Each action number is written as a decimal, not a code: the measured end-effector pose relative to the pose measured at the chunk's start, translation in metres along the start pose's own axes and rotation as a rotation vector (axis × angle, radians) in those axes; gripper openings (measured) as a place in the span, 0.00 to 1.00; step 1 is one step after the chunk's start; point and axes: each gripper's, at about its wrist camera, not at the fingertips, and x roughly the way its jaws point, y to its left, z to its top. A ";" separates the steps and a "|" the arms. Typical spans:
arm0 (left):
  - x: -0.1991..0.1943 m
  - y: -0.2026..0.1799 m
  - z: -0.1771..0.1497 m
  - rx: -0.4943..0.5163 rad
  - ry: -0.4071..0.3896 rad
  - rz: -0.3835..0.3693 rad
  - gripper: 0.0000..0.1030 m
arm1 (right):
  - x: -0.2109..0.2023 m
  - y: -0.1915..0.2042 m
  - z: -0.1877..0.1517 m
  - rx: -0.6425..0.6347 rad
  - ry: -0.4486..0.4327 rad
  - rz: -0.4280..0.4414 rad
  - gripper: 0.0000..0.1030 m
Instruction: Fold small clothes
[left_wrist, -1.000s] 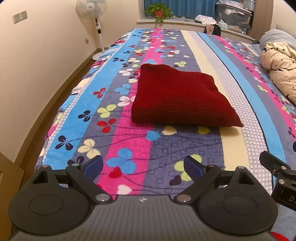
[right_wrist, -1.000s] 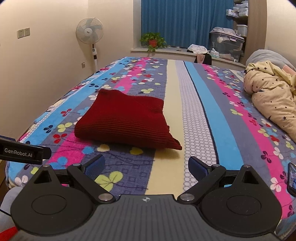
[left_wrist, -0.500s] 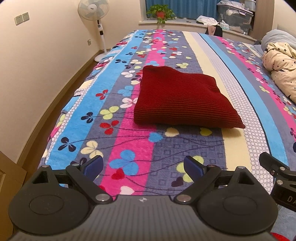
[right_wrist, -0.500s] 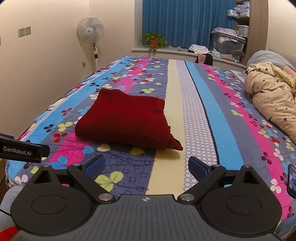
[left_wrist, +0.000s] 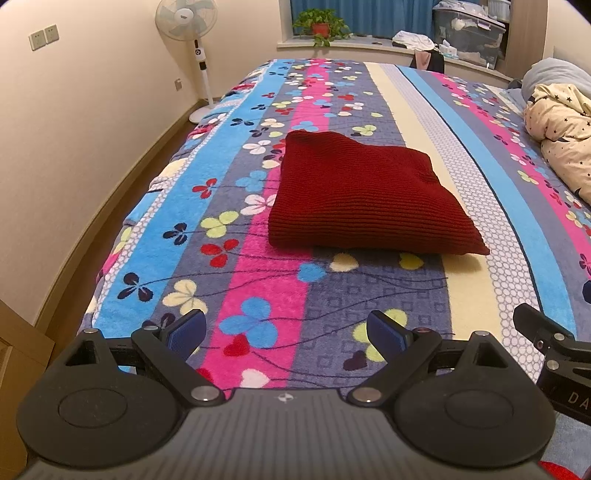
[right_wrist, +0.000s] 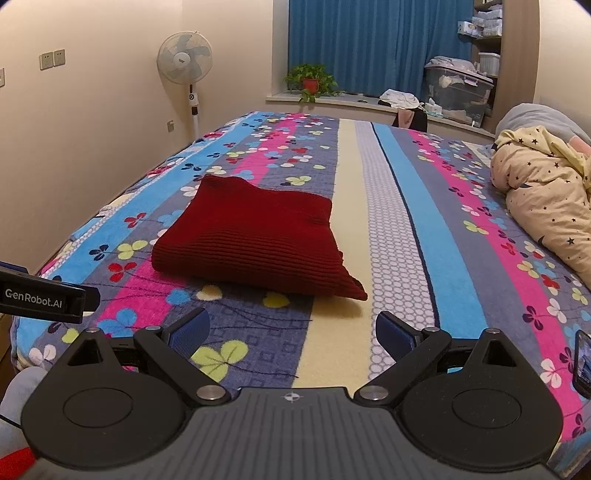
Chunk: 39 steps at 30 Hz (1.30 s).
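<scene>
Folded red knit garment (left_wrist: 365, 199) lies mid-bed (left_wrist: 480, 206), toward the near edge. Left hand-held gripper (left_wrist: 286, 334) and right hand-held gripper (right_wrist: 291, 334) both gape wide, empty. Only right view shows blue curtain (right_wrist: 373, 48).

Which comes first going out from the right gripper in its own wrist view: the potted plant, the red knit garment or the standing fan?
1. Red knit garment, folded on the bed, just ahead and slightly left of the right gripper.
2. Standing fan, by the left wall past the bed.
3. Potted plant, on the window ledge.
</scene>
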 end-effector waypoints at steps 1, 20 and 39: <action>0.000 0.000 0.000 -0.001 -0.001 0.000 0.93 | 0.000 0.000 0.000 0.000 0.000 0.000 0.94; -0.001 0.001 0.001 0.006 -0.001 -0.003 0.93 | -0.002 -0.001 0.000 -0.008 -0.004 0.006 0.94; 0.000 0.002 0.000 0.007 0.006 -0.012 0.93 | -0.002 -0.002 0.000 -0.008 -0.001 0.007 0.94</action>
